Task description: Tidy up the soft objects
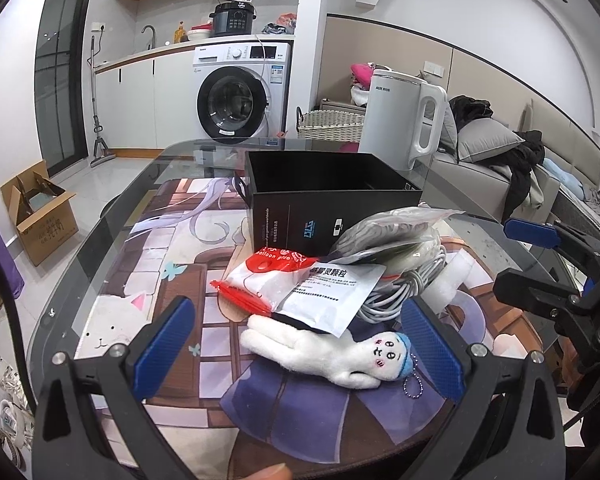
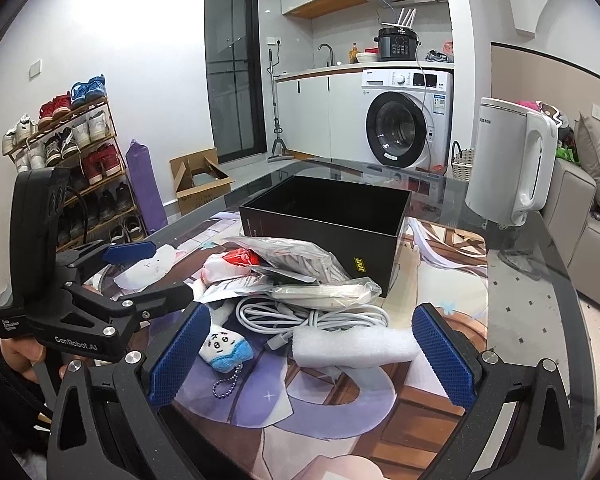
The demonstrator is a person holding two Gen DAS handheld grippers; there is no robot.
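Observation:
A pile of soft things lies on the printed mat in front of an open black box [image 1: 328, 196] [image 2: 332, 216]. Nearest is a white plush toy [image 1: 328, 356] [image 2: 224, 346] with a blue cap and bead chain. Behind it lie a red-and-white glue packet [image 1: 260, 276], a white printed sachet [image 1: 332, 292], a clear bag [image 1: 392, 236] [image 2: 296, 260], a coiled white cable [image 1: 404, 288] [image 2: 312, 314] and a white foam piece [image 2: 352, 346]. My left gripper [image 1: 300, 344] [image 2: 152, 274] is open, straddling the plush. My right gripper [image 2: 312, 356] [image 1: 520, 260] is open before the foam.
A white kettle [image 1: 404, 120] [image 2: 512, 164] stands on the glass table [image 1: 100, 240] behind the box. On the floor are a cardboard box [image 1: 36, 212], a shoe rack [image 2: 72, 160] and a washing machine [image 2: 408, 128]. A sofa [image 1: 500, 160] sits to the right.

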